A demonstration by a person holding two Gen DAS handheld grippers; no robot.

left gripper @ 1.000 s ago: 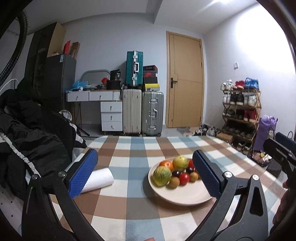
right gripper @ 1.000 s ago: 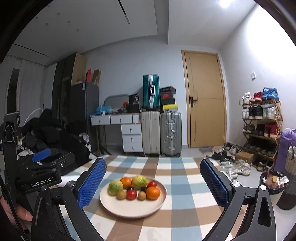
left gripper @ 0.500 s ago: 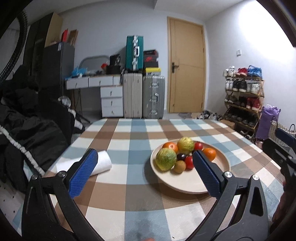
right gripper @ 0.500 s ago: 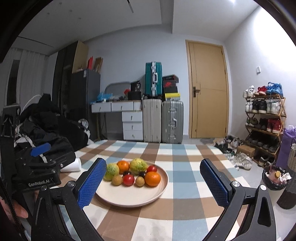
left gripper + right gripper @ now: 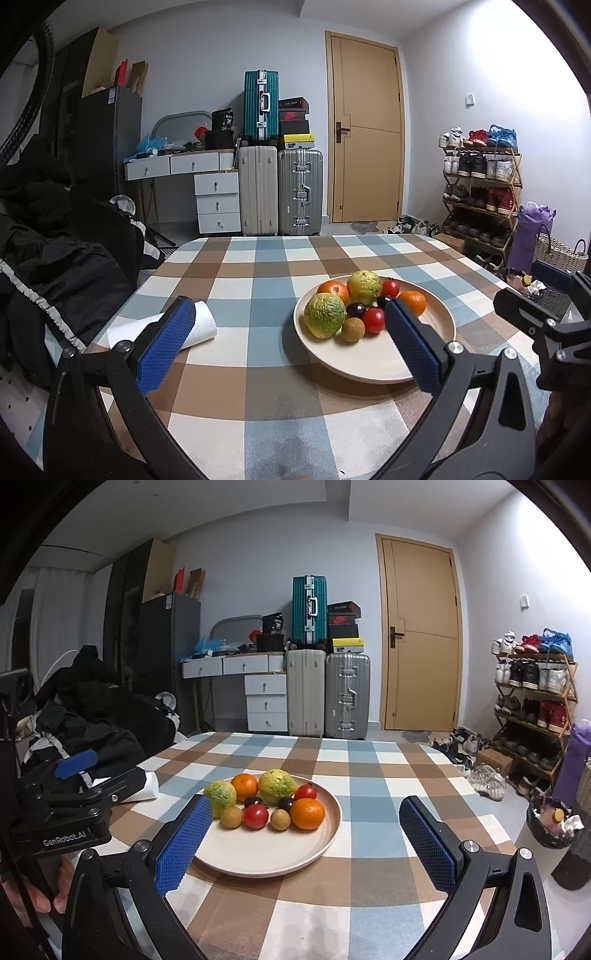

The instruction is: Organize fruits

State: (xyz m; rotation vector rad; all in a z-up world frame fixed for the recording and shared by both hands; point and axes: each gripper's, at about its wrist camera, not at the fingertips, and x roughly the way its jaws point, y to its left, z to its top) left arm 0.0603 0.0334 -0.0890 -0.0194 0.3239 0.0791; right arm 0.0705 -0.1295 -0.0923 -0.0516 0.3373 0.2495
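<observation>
A cream plate sits on the checked tablecloth and holds several fruits in a cluster. Among them are two green-yellow fruits, two oranges, red tomatoes, dark plums and small brown fruits. My left gripper is open and empty, low over the table, left of and in front of the plate. My right gripper is open and empty, in front of the plate.
A white paper roll lies on the table left of the plate. Black clothing is piled beyond the table's left edge. Suitcases, a desk, a door and a shoe rack stand at the back.
Both grippers have come lower and closer to the plate, which now looks larger. Both stay open and empty.
</observation>
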